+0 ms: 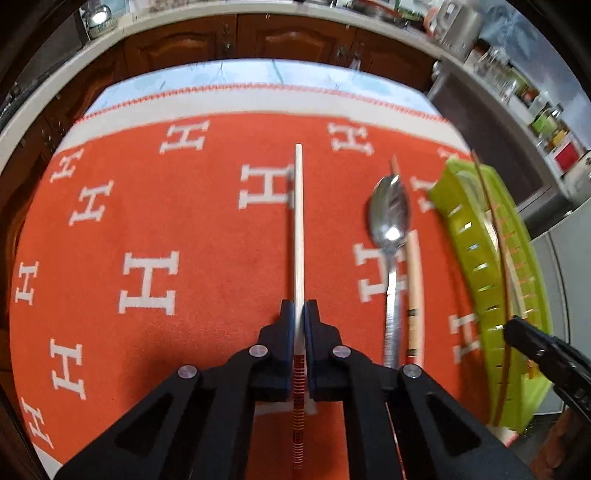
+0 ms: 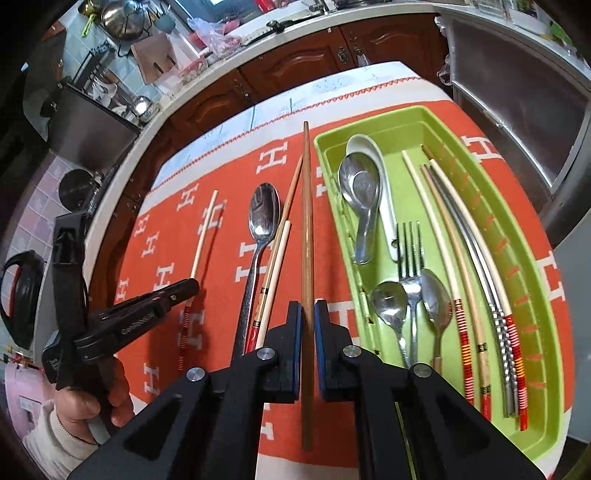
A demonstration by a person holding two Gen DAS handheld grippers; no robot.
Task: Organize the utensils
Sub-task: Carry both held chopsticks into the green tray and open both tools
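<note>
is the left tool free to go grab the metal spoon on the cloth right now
Probably not yet. The left tool is shut on a white chopstick, so its jaws are occupied. The metal spoon itself lies uncovered on the orange cloth, with another chopstick close beside it.

The left gripper [image 1: 299, 314] is clamping a white chopstick [image 1: 299, 221] over the orange cloth [image 1: 166, 221]. A metal spoon [image 1: 390, 221] is lying beside the green tray [image 1: 480, 266].

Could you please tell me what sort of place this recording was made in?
Most likely a home kitchen: dark wooden cabinet doors under a pale countertop, steel pots on it, and a lime-green plastic cutlery tray.
</note>
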